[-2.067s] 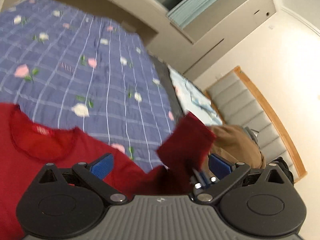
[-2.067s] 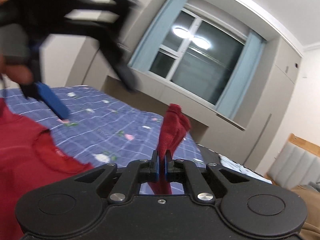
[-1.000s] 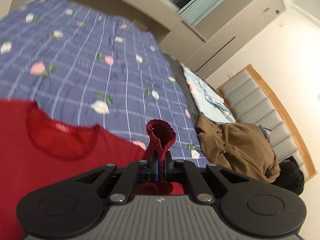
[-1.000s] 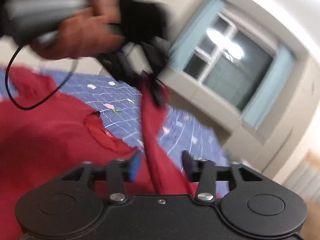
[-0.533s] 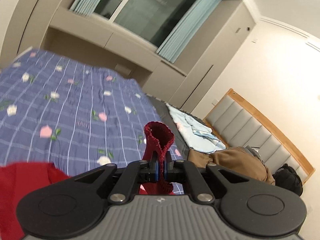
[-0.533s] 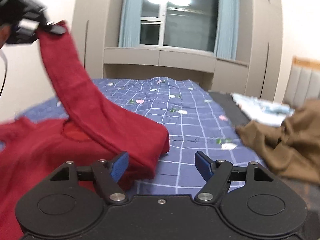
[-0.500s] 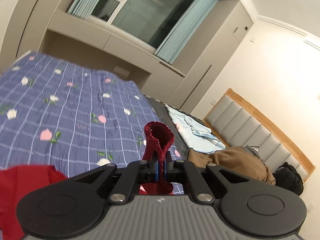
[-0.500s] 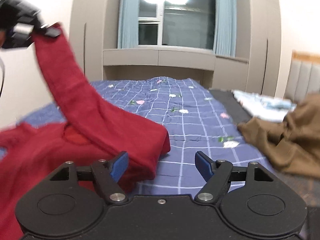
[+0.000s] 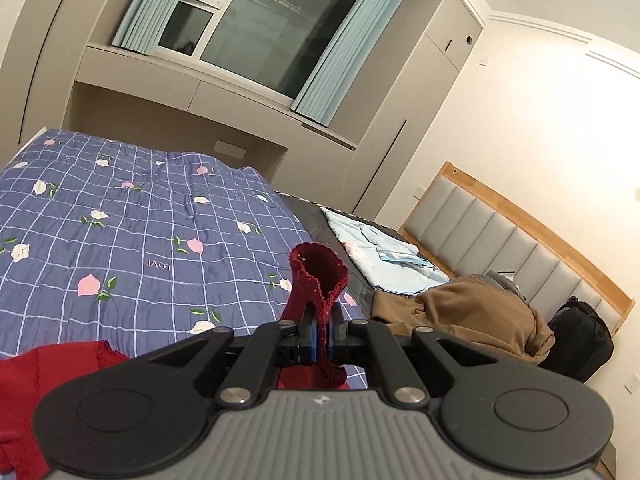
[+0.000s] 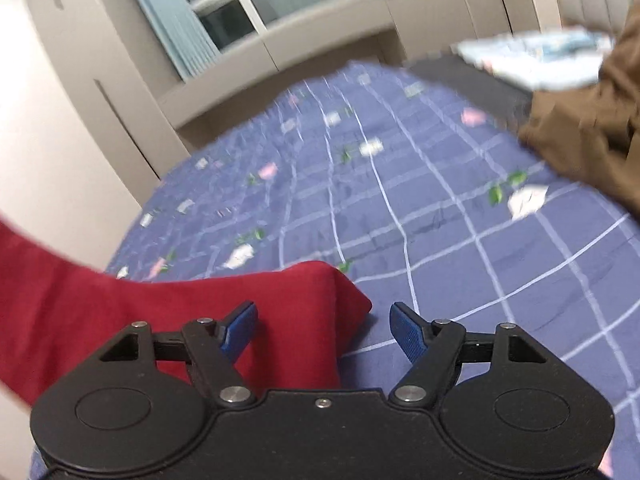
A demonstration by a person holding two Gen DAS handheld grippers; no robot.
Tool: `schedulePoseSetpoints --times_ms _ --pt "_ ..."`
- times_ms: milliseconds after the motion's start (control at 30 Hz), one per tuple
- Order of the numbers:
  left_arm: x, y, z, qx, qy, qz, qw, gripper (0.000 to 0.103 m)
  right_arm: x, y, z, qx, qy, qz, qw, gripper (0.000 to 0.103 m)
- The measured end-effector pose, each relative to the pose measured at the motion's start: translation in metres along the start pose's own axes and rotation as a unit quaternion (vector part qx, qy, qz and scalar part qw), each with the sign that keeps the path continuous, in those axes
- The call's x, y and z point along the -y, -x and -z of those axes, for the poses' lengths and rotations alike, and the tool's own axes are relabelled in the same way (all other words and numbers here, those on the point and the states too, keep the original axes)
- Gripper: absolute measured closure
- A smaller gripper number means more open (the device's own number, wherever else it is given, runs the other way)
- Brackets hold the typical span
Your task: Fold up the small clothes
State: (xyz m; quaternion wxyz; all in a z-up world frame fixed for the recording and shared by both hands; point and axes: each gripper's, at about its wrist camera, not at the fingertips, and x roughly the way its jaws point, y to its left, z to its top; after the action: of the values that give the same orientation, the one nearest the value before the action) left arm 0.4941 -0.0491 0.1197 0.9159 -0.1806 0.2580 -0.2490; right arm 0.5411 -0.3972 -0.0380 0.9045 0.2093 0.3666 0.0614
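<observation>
A red long-sleeved top [image 9: 48, 376] lies on the blue floral quilt [image 9: 132, 240]. My left gripper [image 9: 322, 338] is shut on the red sleeve cuff [image 9: 318, 272] and holds it up above the bed. In the right wrist view the lifted sleeve [image 10: 168, 316] stretches from the left edge down to a folded corner. My right gripper [image 10: 324, 328] is open and empty, its blue pads [image 10: 406, 334] just above that corner of red cloth and the quilt [image 10: 440, 200].
A brown garment [image 9: 464, 320] lies heaped on the right of the bed, also in the right wrist view [image 10: 592, 120]. Pale blue clothes [image 9: 384, 248] lie beyond it. A padded headboard [image 9: 512, 240] and a black bag [image 9: 580, 344] stand at the right.
My left gripper has kept the cuff and tilted up a little. My right gripper has swung down and rolled left toward the folded shoulder corner; its jaws stay open.
</observation>
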Motion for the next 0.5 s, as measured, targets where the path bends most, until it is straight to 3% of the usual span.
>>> schedulePoseSetpoints --times_ms 67,100,133,167,233,367,500 --pt "-0.001 -0.001 0.001 -0.002 0.002 0.001 1.0 0.099 0.008 -0.02 -0.005 -0.03 -0.027 -0.01 0.999 0.038" --pt "-0.002 -0.001 0.001 -0.001 0.001 -0.001 1.0 0.099 0.013 -0.029 -0.008 -0.044 -0.044 -0.013 0.998 0.055" --pt "-0.003 -0.001 0.001 -0.001 -0.002 -0.003 1.0 0.099 0.016 -0.033 -0.008 -0.053 -0.058 -0.015 0.997 0.079" --pt "-0.004 -0.001 0.001 0.0 -0.005 -0.006 1.0 0.099 0.019 -0.036 -0.009 -0.059 -0.07 -0.026 0.995 0.09" --pt "-0.006 0.001 0.001 0.003 -0.014 -0.013 0.9998 0.099 0.02 -0.035 -0.011 -0.055 -0.076 -0.034 0.995 0.096" --pt "-0.019 0.008 0.003 0.008 -0.012 -0.03 0.9995 0.099 0.016 -0.013 -0.015 -0.013 -0.046 -0.033 0.998 0.097" --pt "-0.046 0.01 0.021 -0.012 0.009 -0.074 0.9972 0.099 0.01 0.003 -0.012 0.028 0.008 -0.007 1.0 0.097"
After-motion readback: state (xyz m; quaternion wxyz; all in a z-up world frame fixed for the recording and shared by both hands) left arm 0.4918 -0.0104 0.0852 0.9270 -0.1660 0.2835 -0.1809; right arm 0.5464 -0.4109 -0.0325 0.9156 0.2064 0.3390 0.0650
